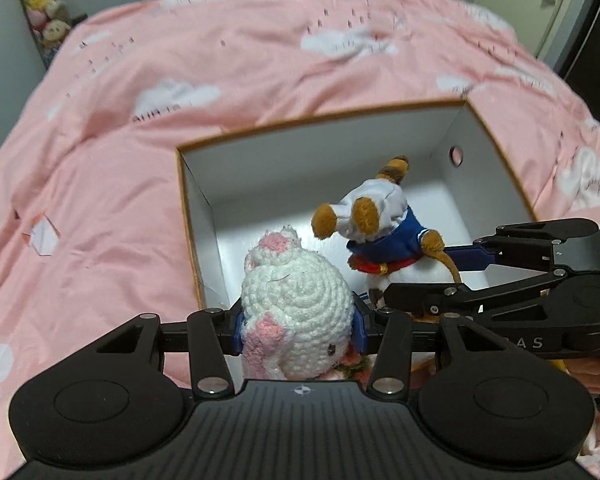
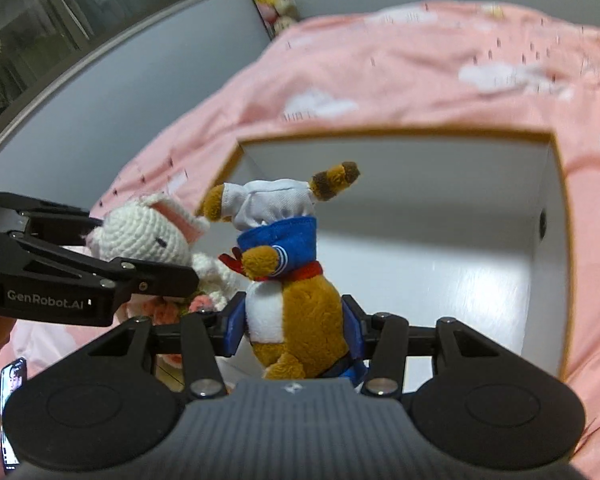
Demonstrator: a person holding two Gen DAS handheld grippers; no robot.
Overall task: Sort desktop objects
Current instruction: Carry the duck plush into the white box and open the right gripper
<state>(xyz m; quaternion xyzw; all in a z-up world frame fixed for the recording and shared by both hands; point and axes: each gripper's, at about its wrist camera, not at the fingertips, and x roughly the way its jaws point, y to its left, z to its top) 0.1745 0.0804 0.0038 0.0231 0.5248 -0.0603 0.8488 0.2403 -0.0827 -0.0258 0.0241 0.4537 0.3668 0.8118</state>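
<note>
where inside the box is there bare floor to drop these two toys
The white box looks empty: its floor is bare from the far wall to the right wall with the round hole. It is crowded only at the near left corner, where the left gripper holds the crochet bunny beside the right gripper holding the brown plush. The pink duvet left of the box is also bare.

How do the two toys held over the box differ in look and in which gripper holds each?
The crocheted bunny is white yarn with pink patches; the plush dog is brown fur with a blue sailor top and white hat. The left gripper clamps the bunny; the right gripper clamps the dog. Both hang over the open white box.
</note>
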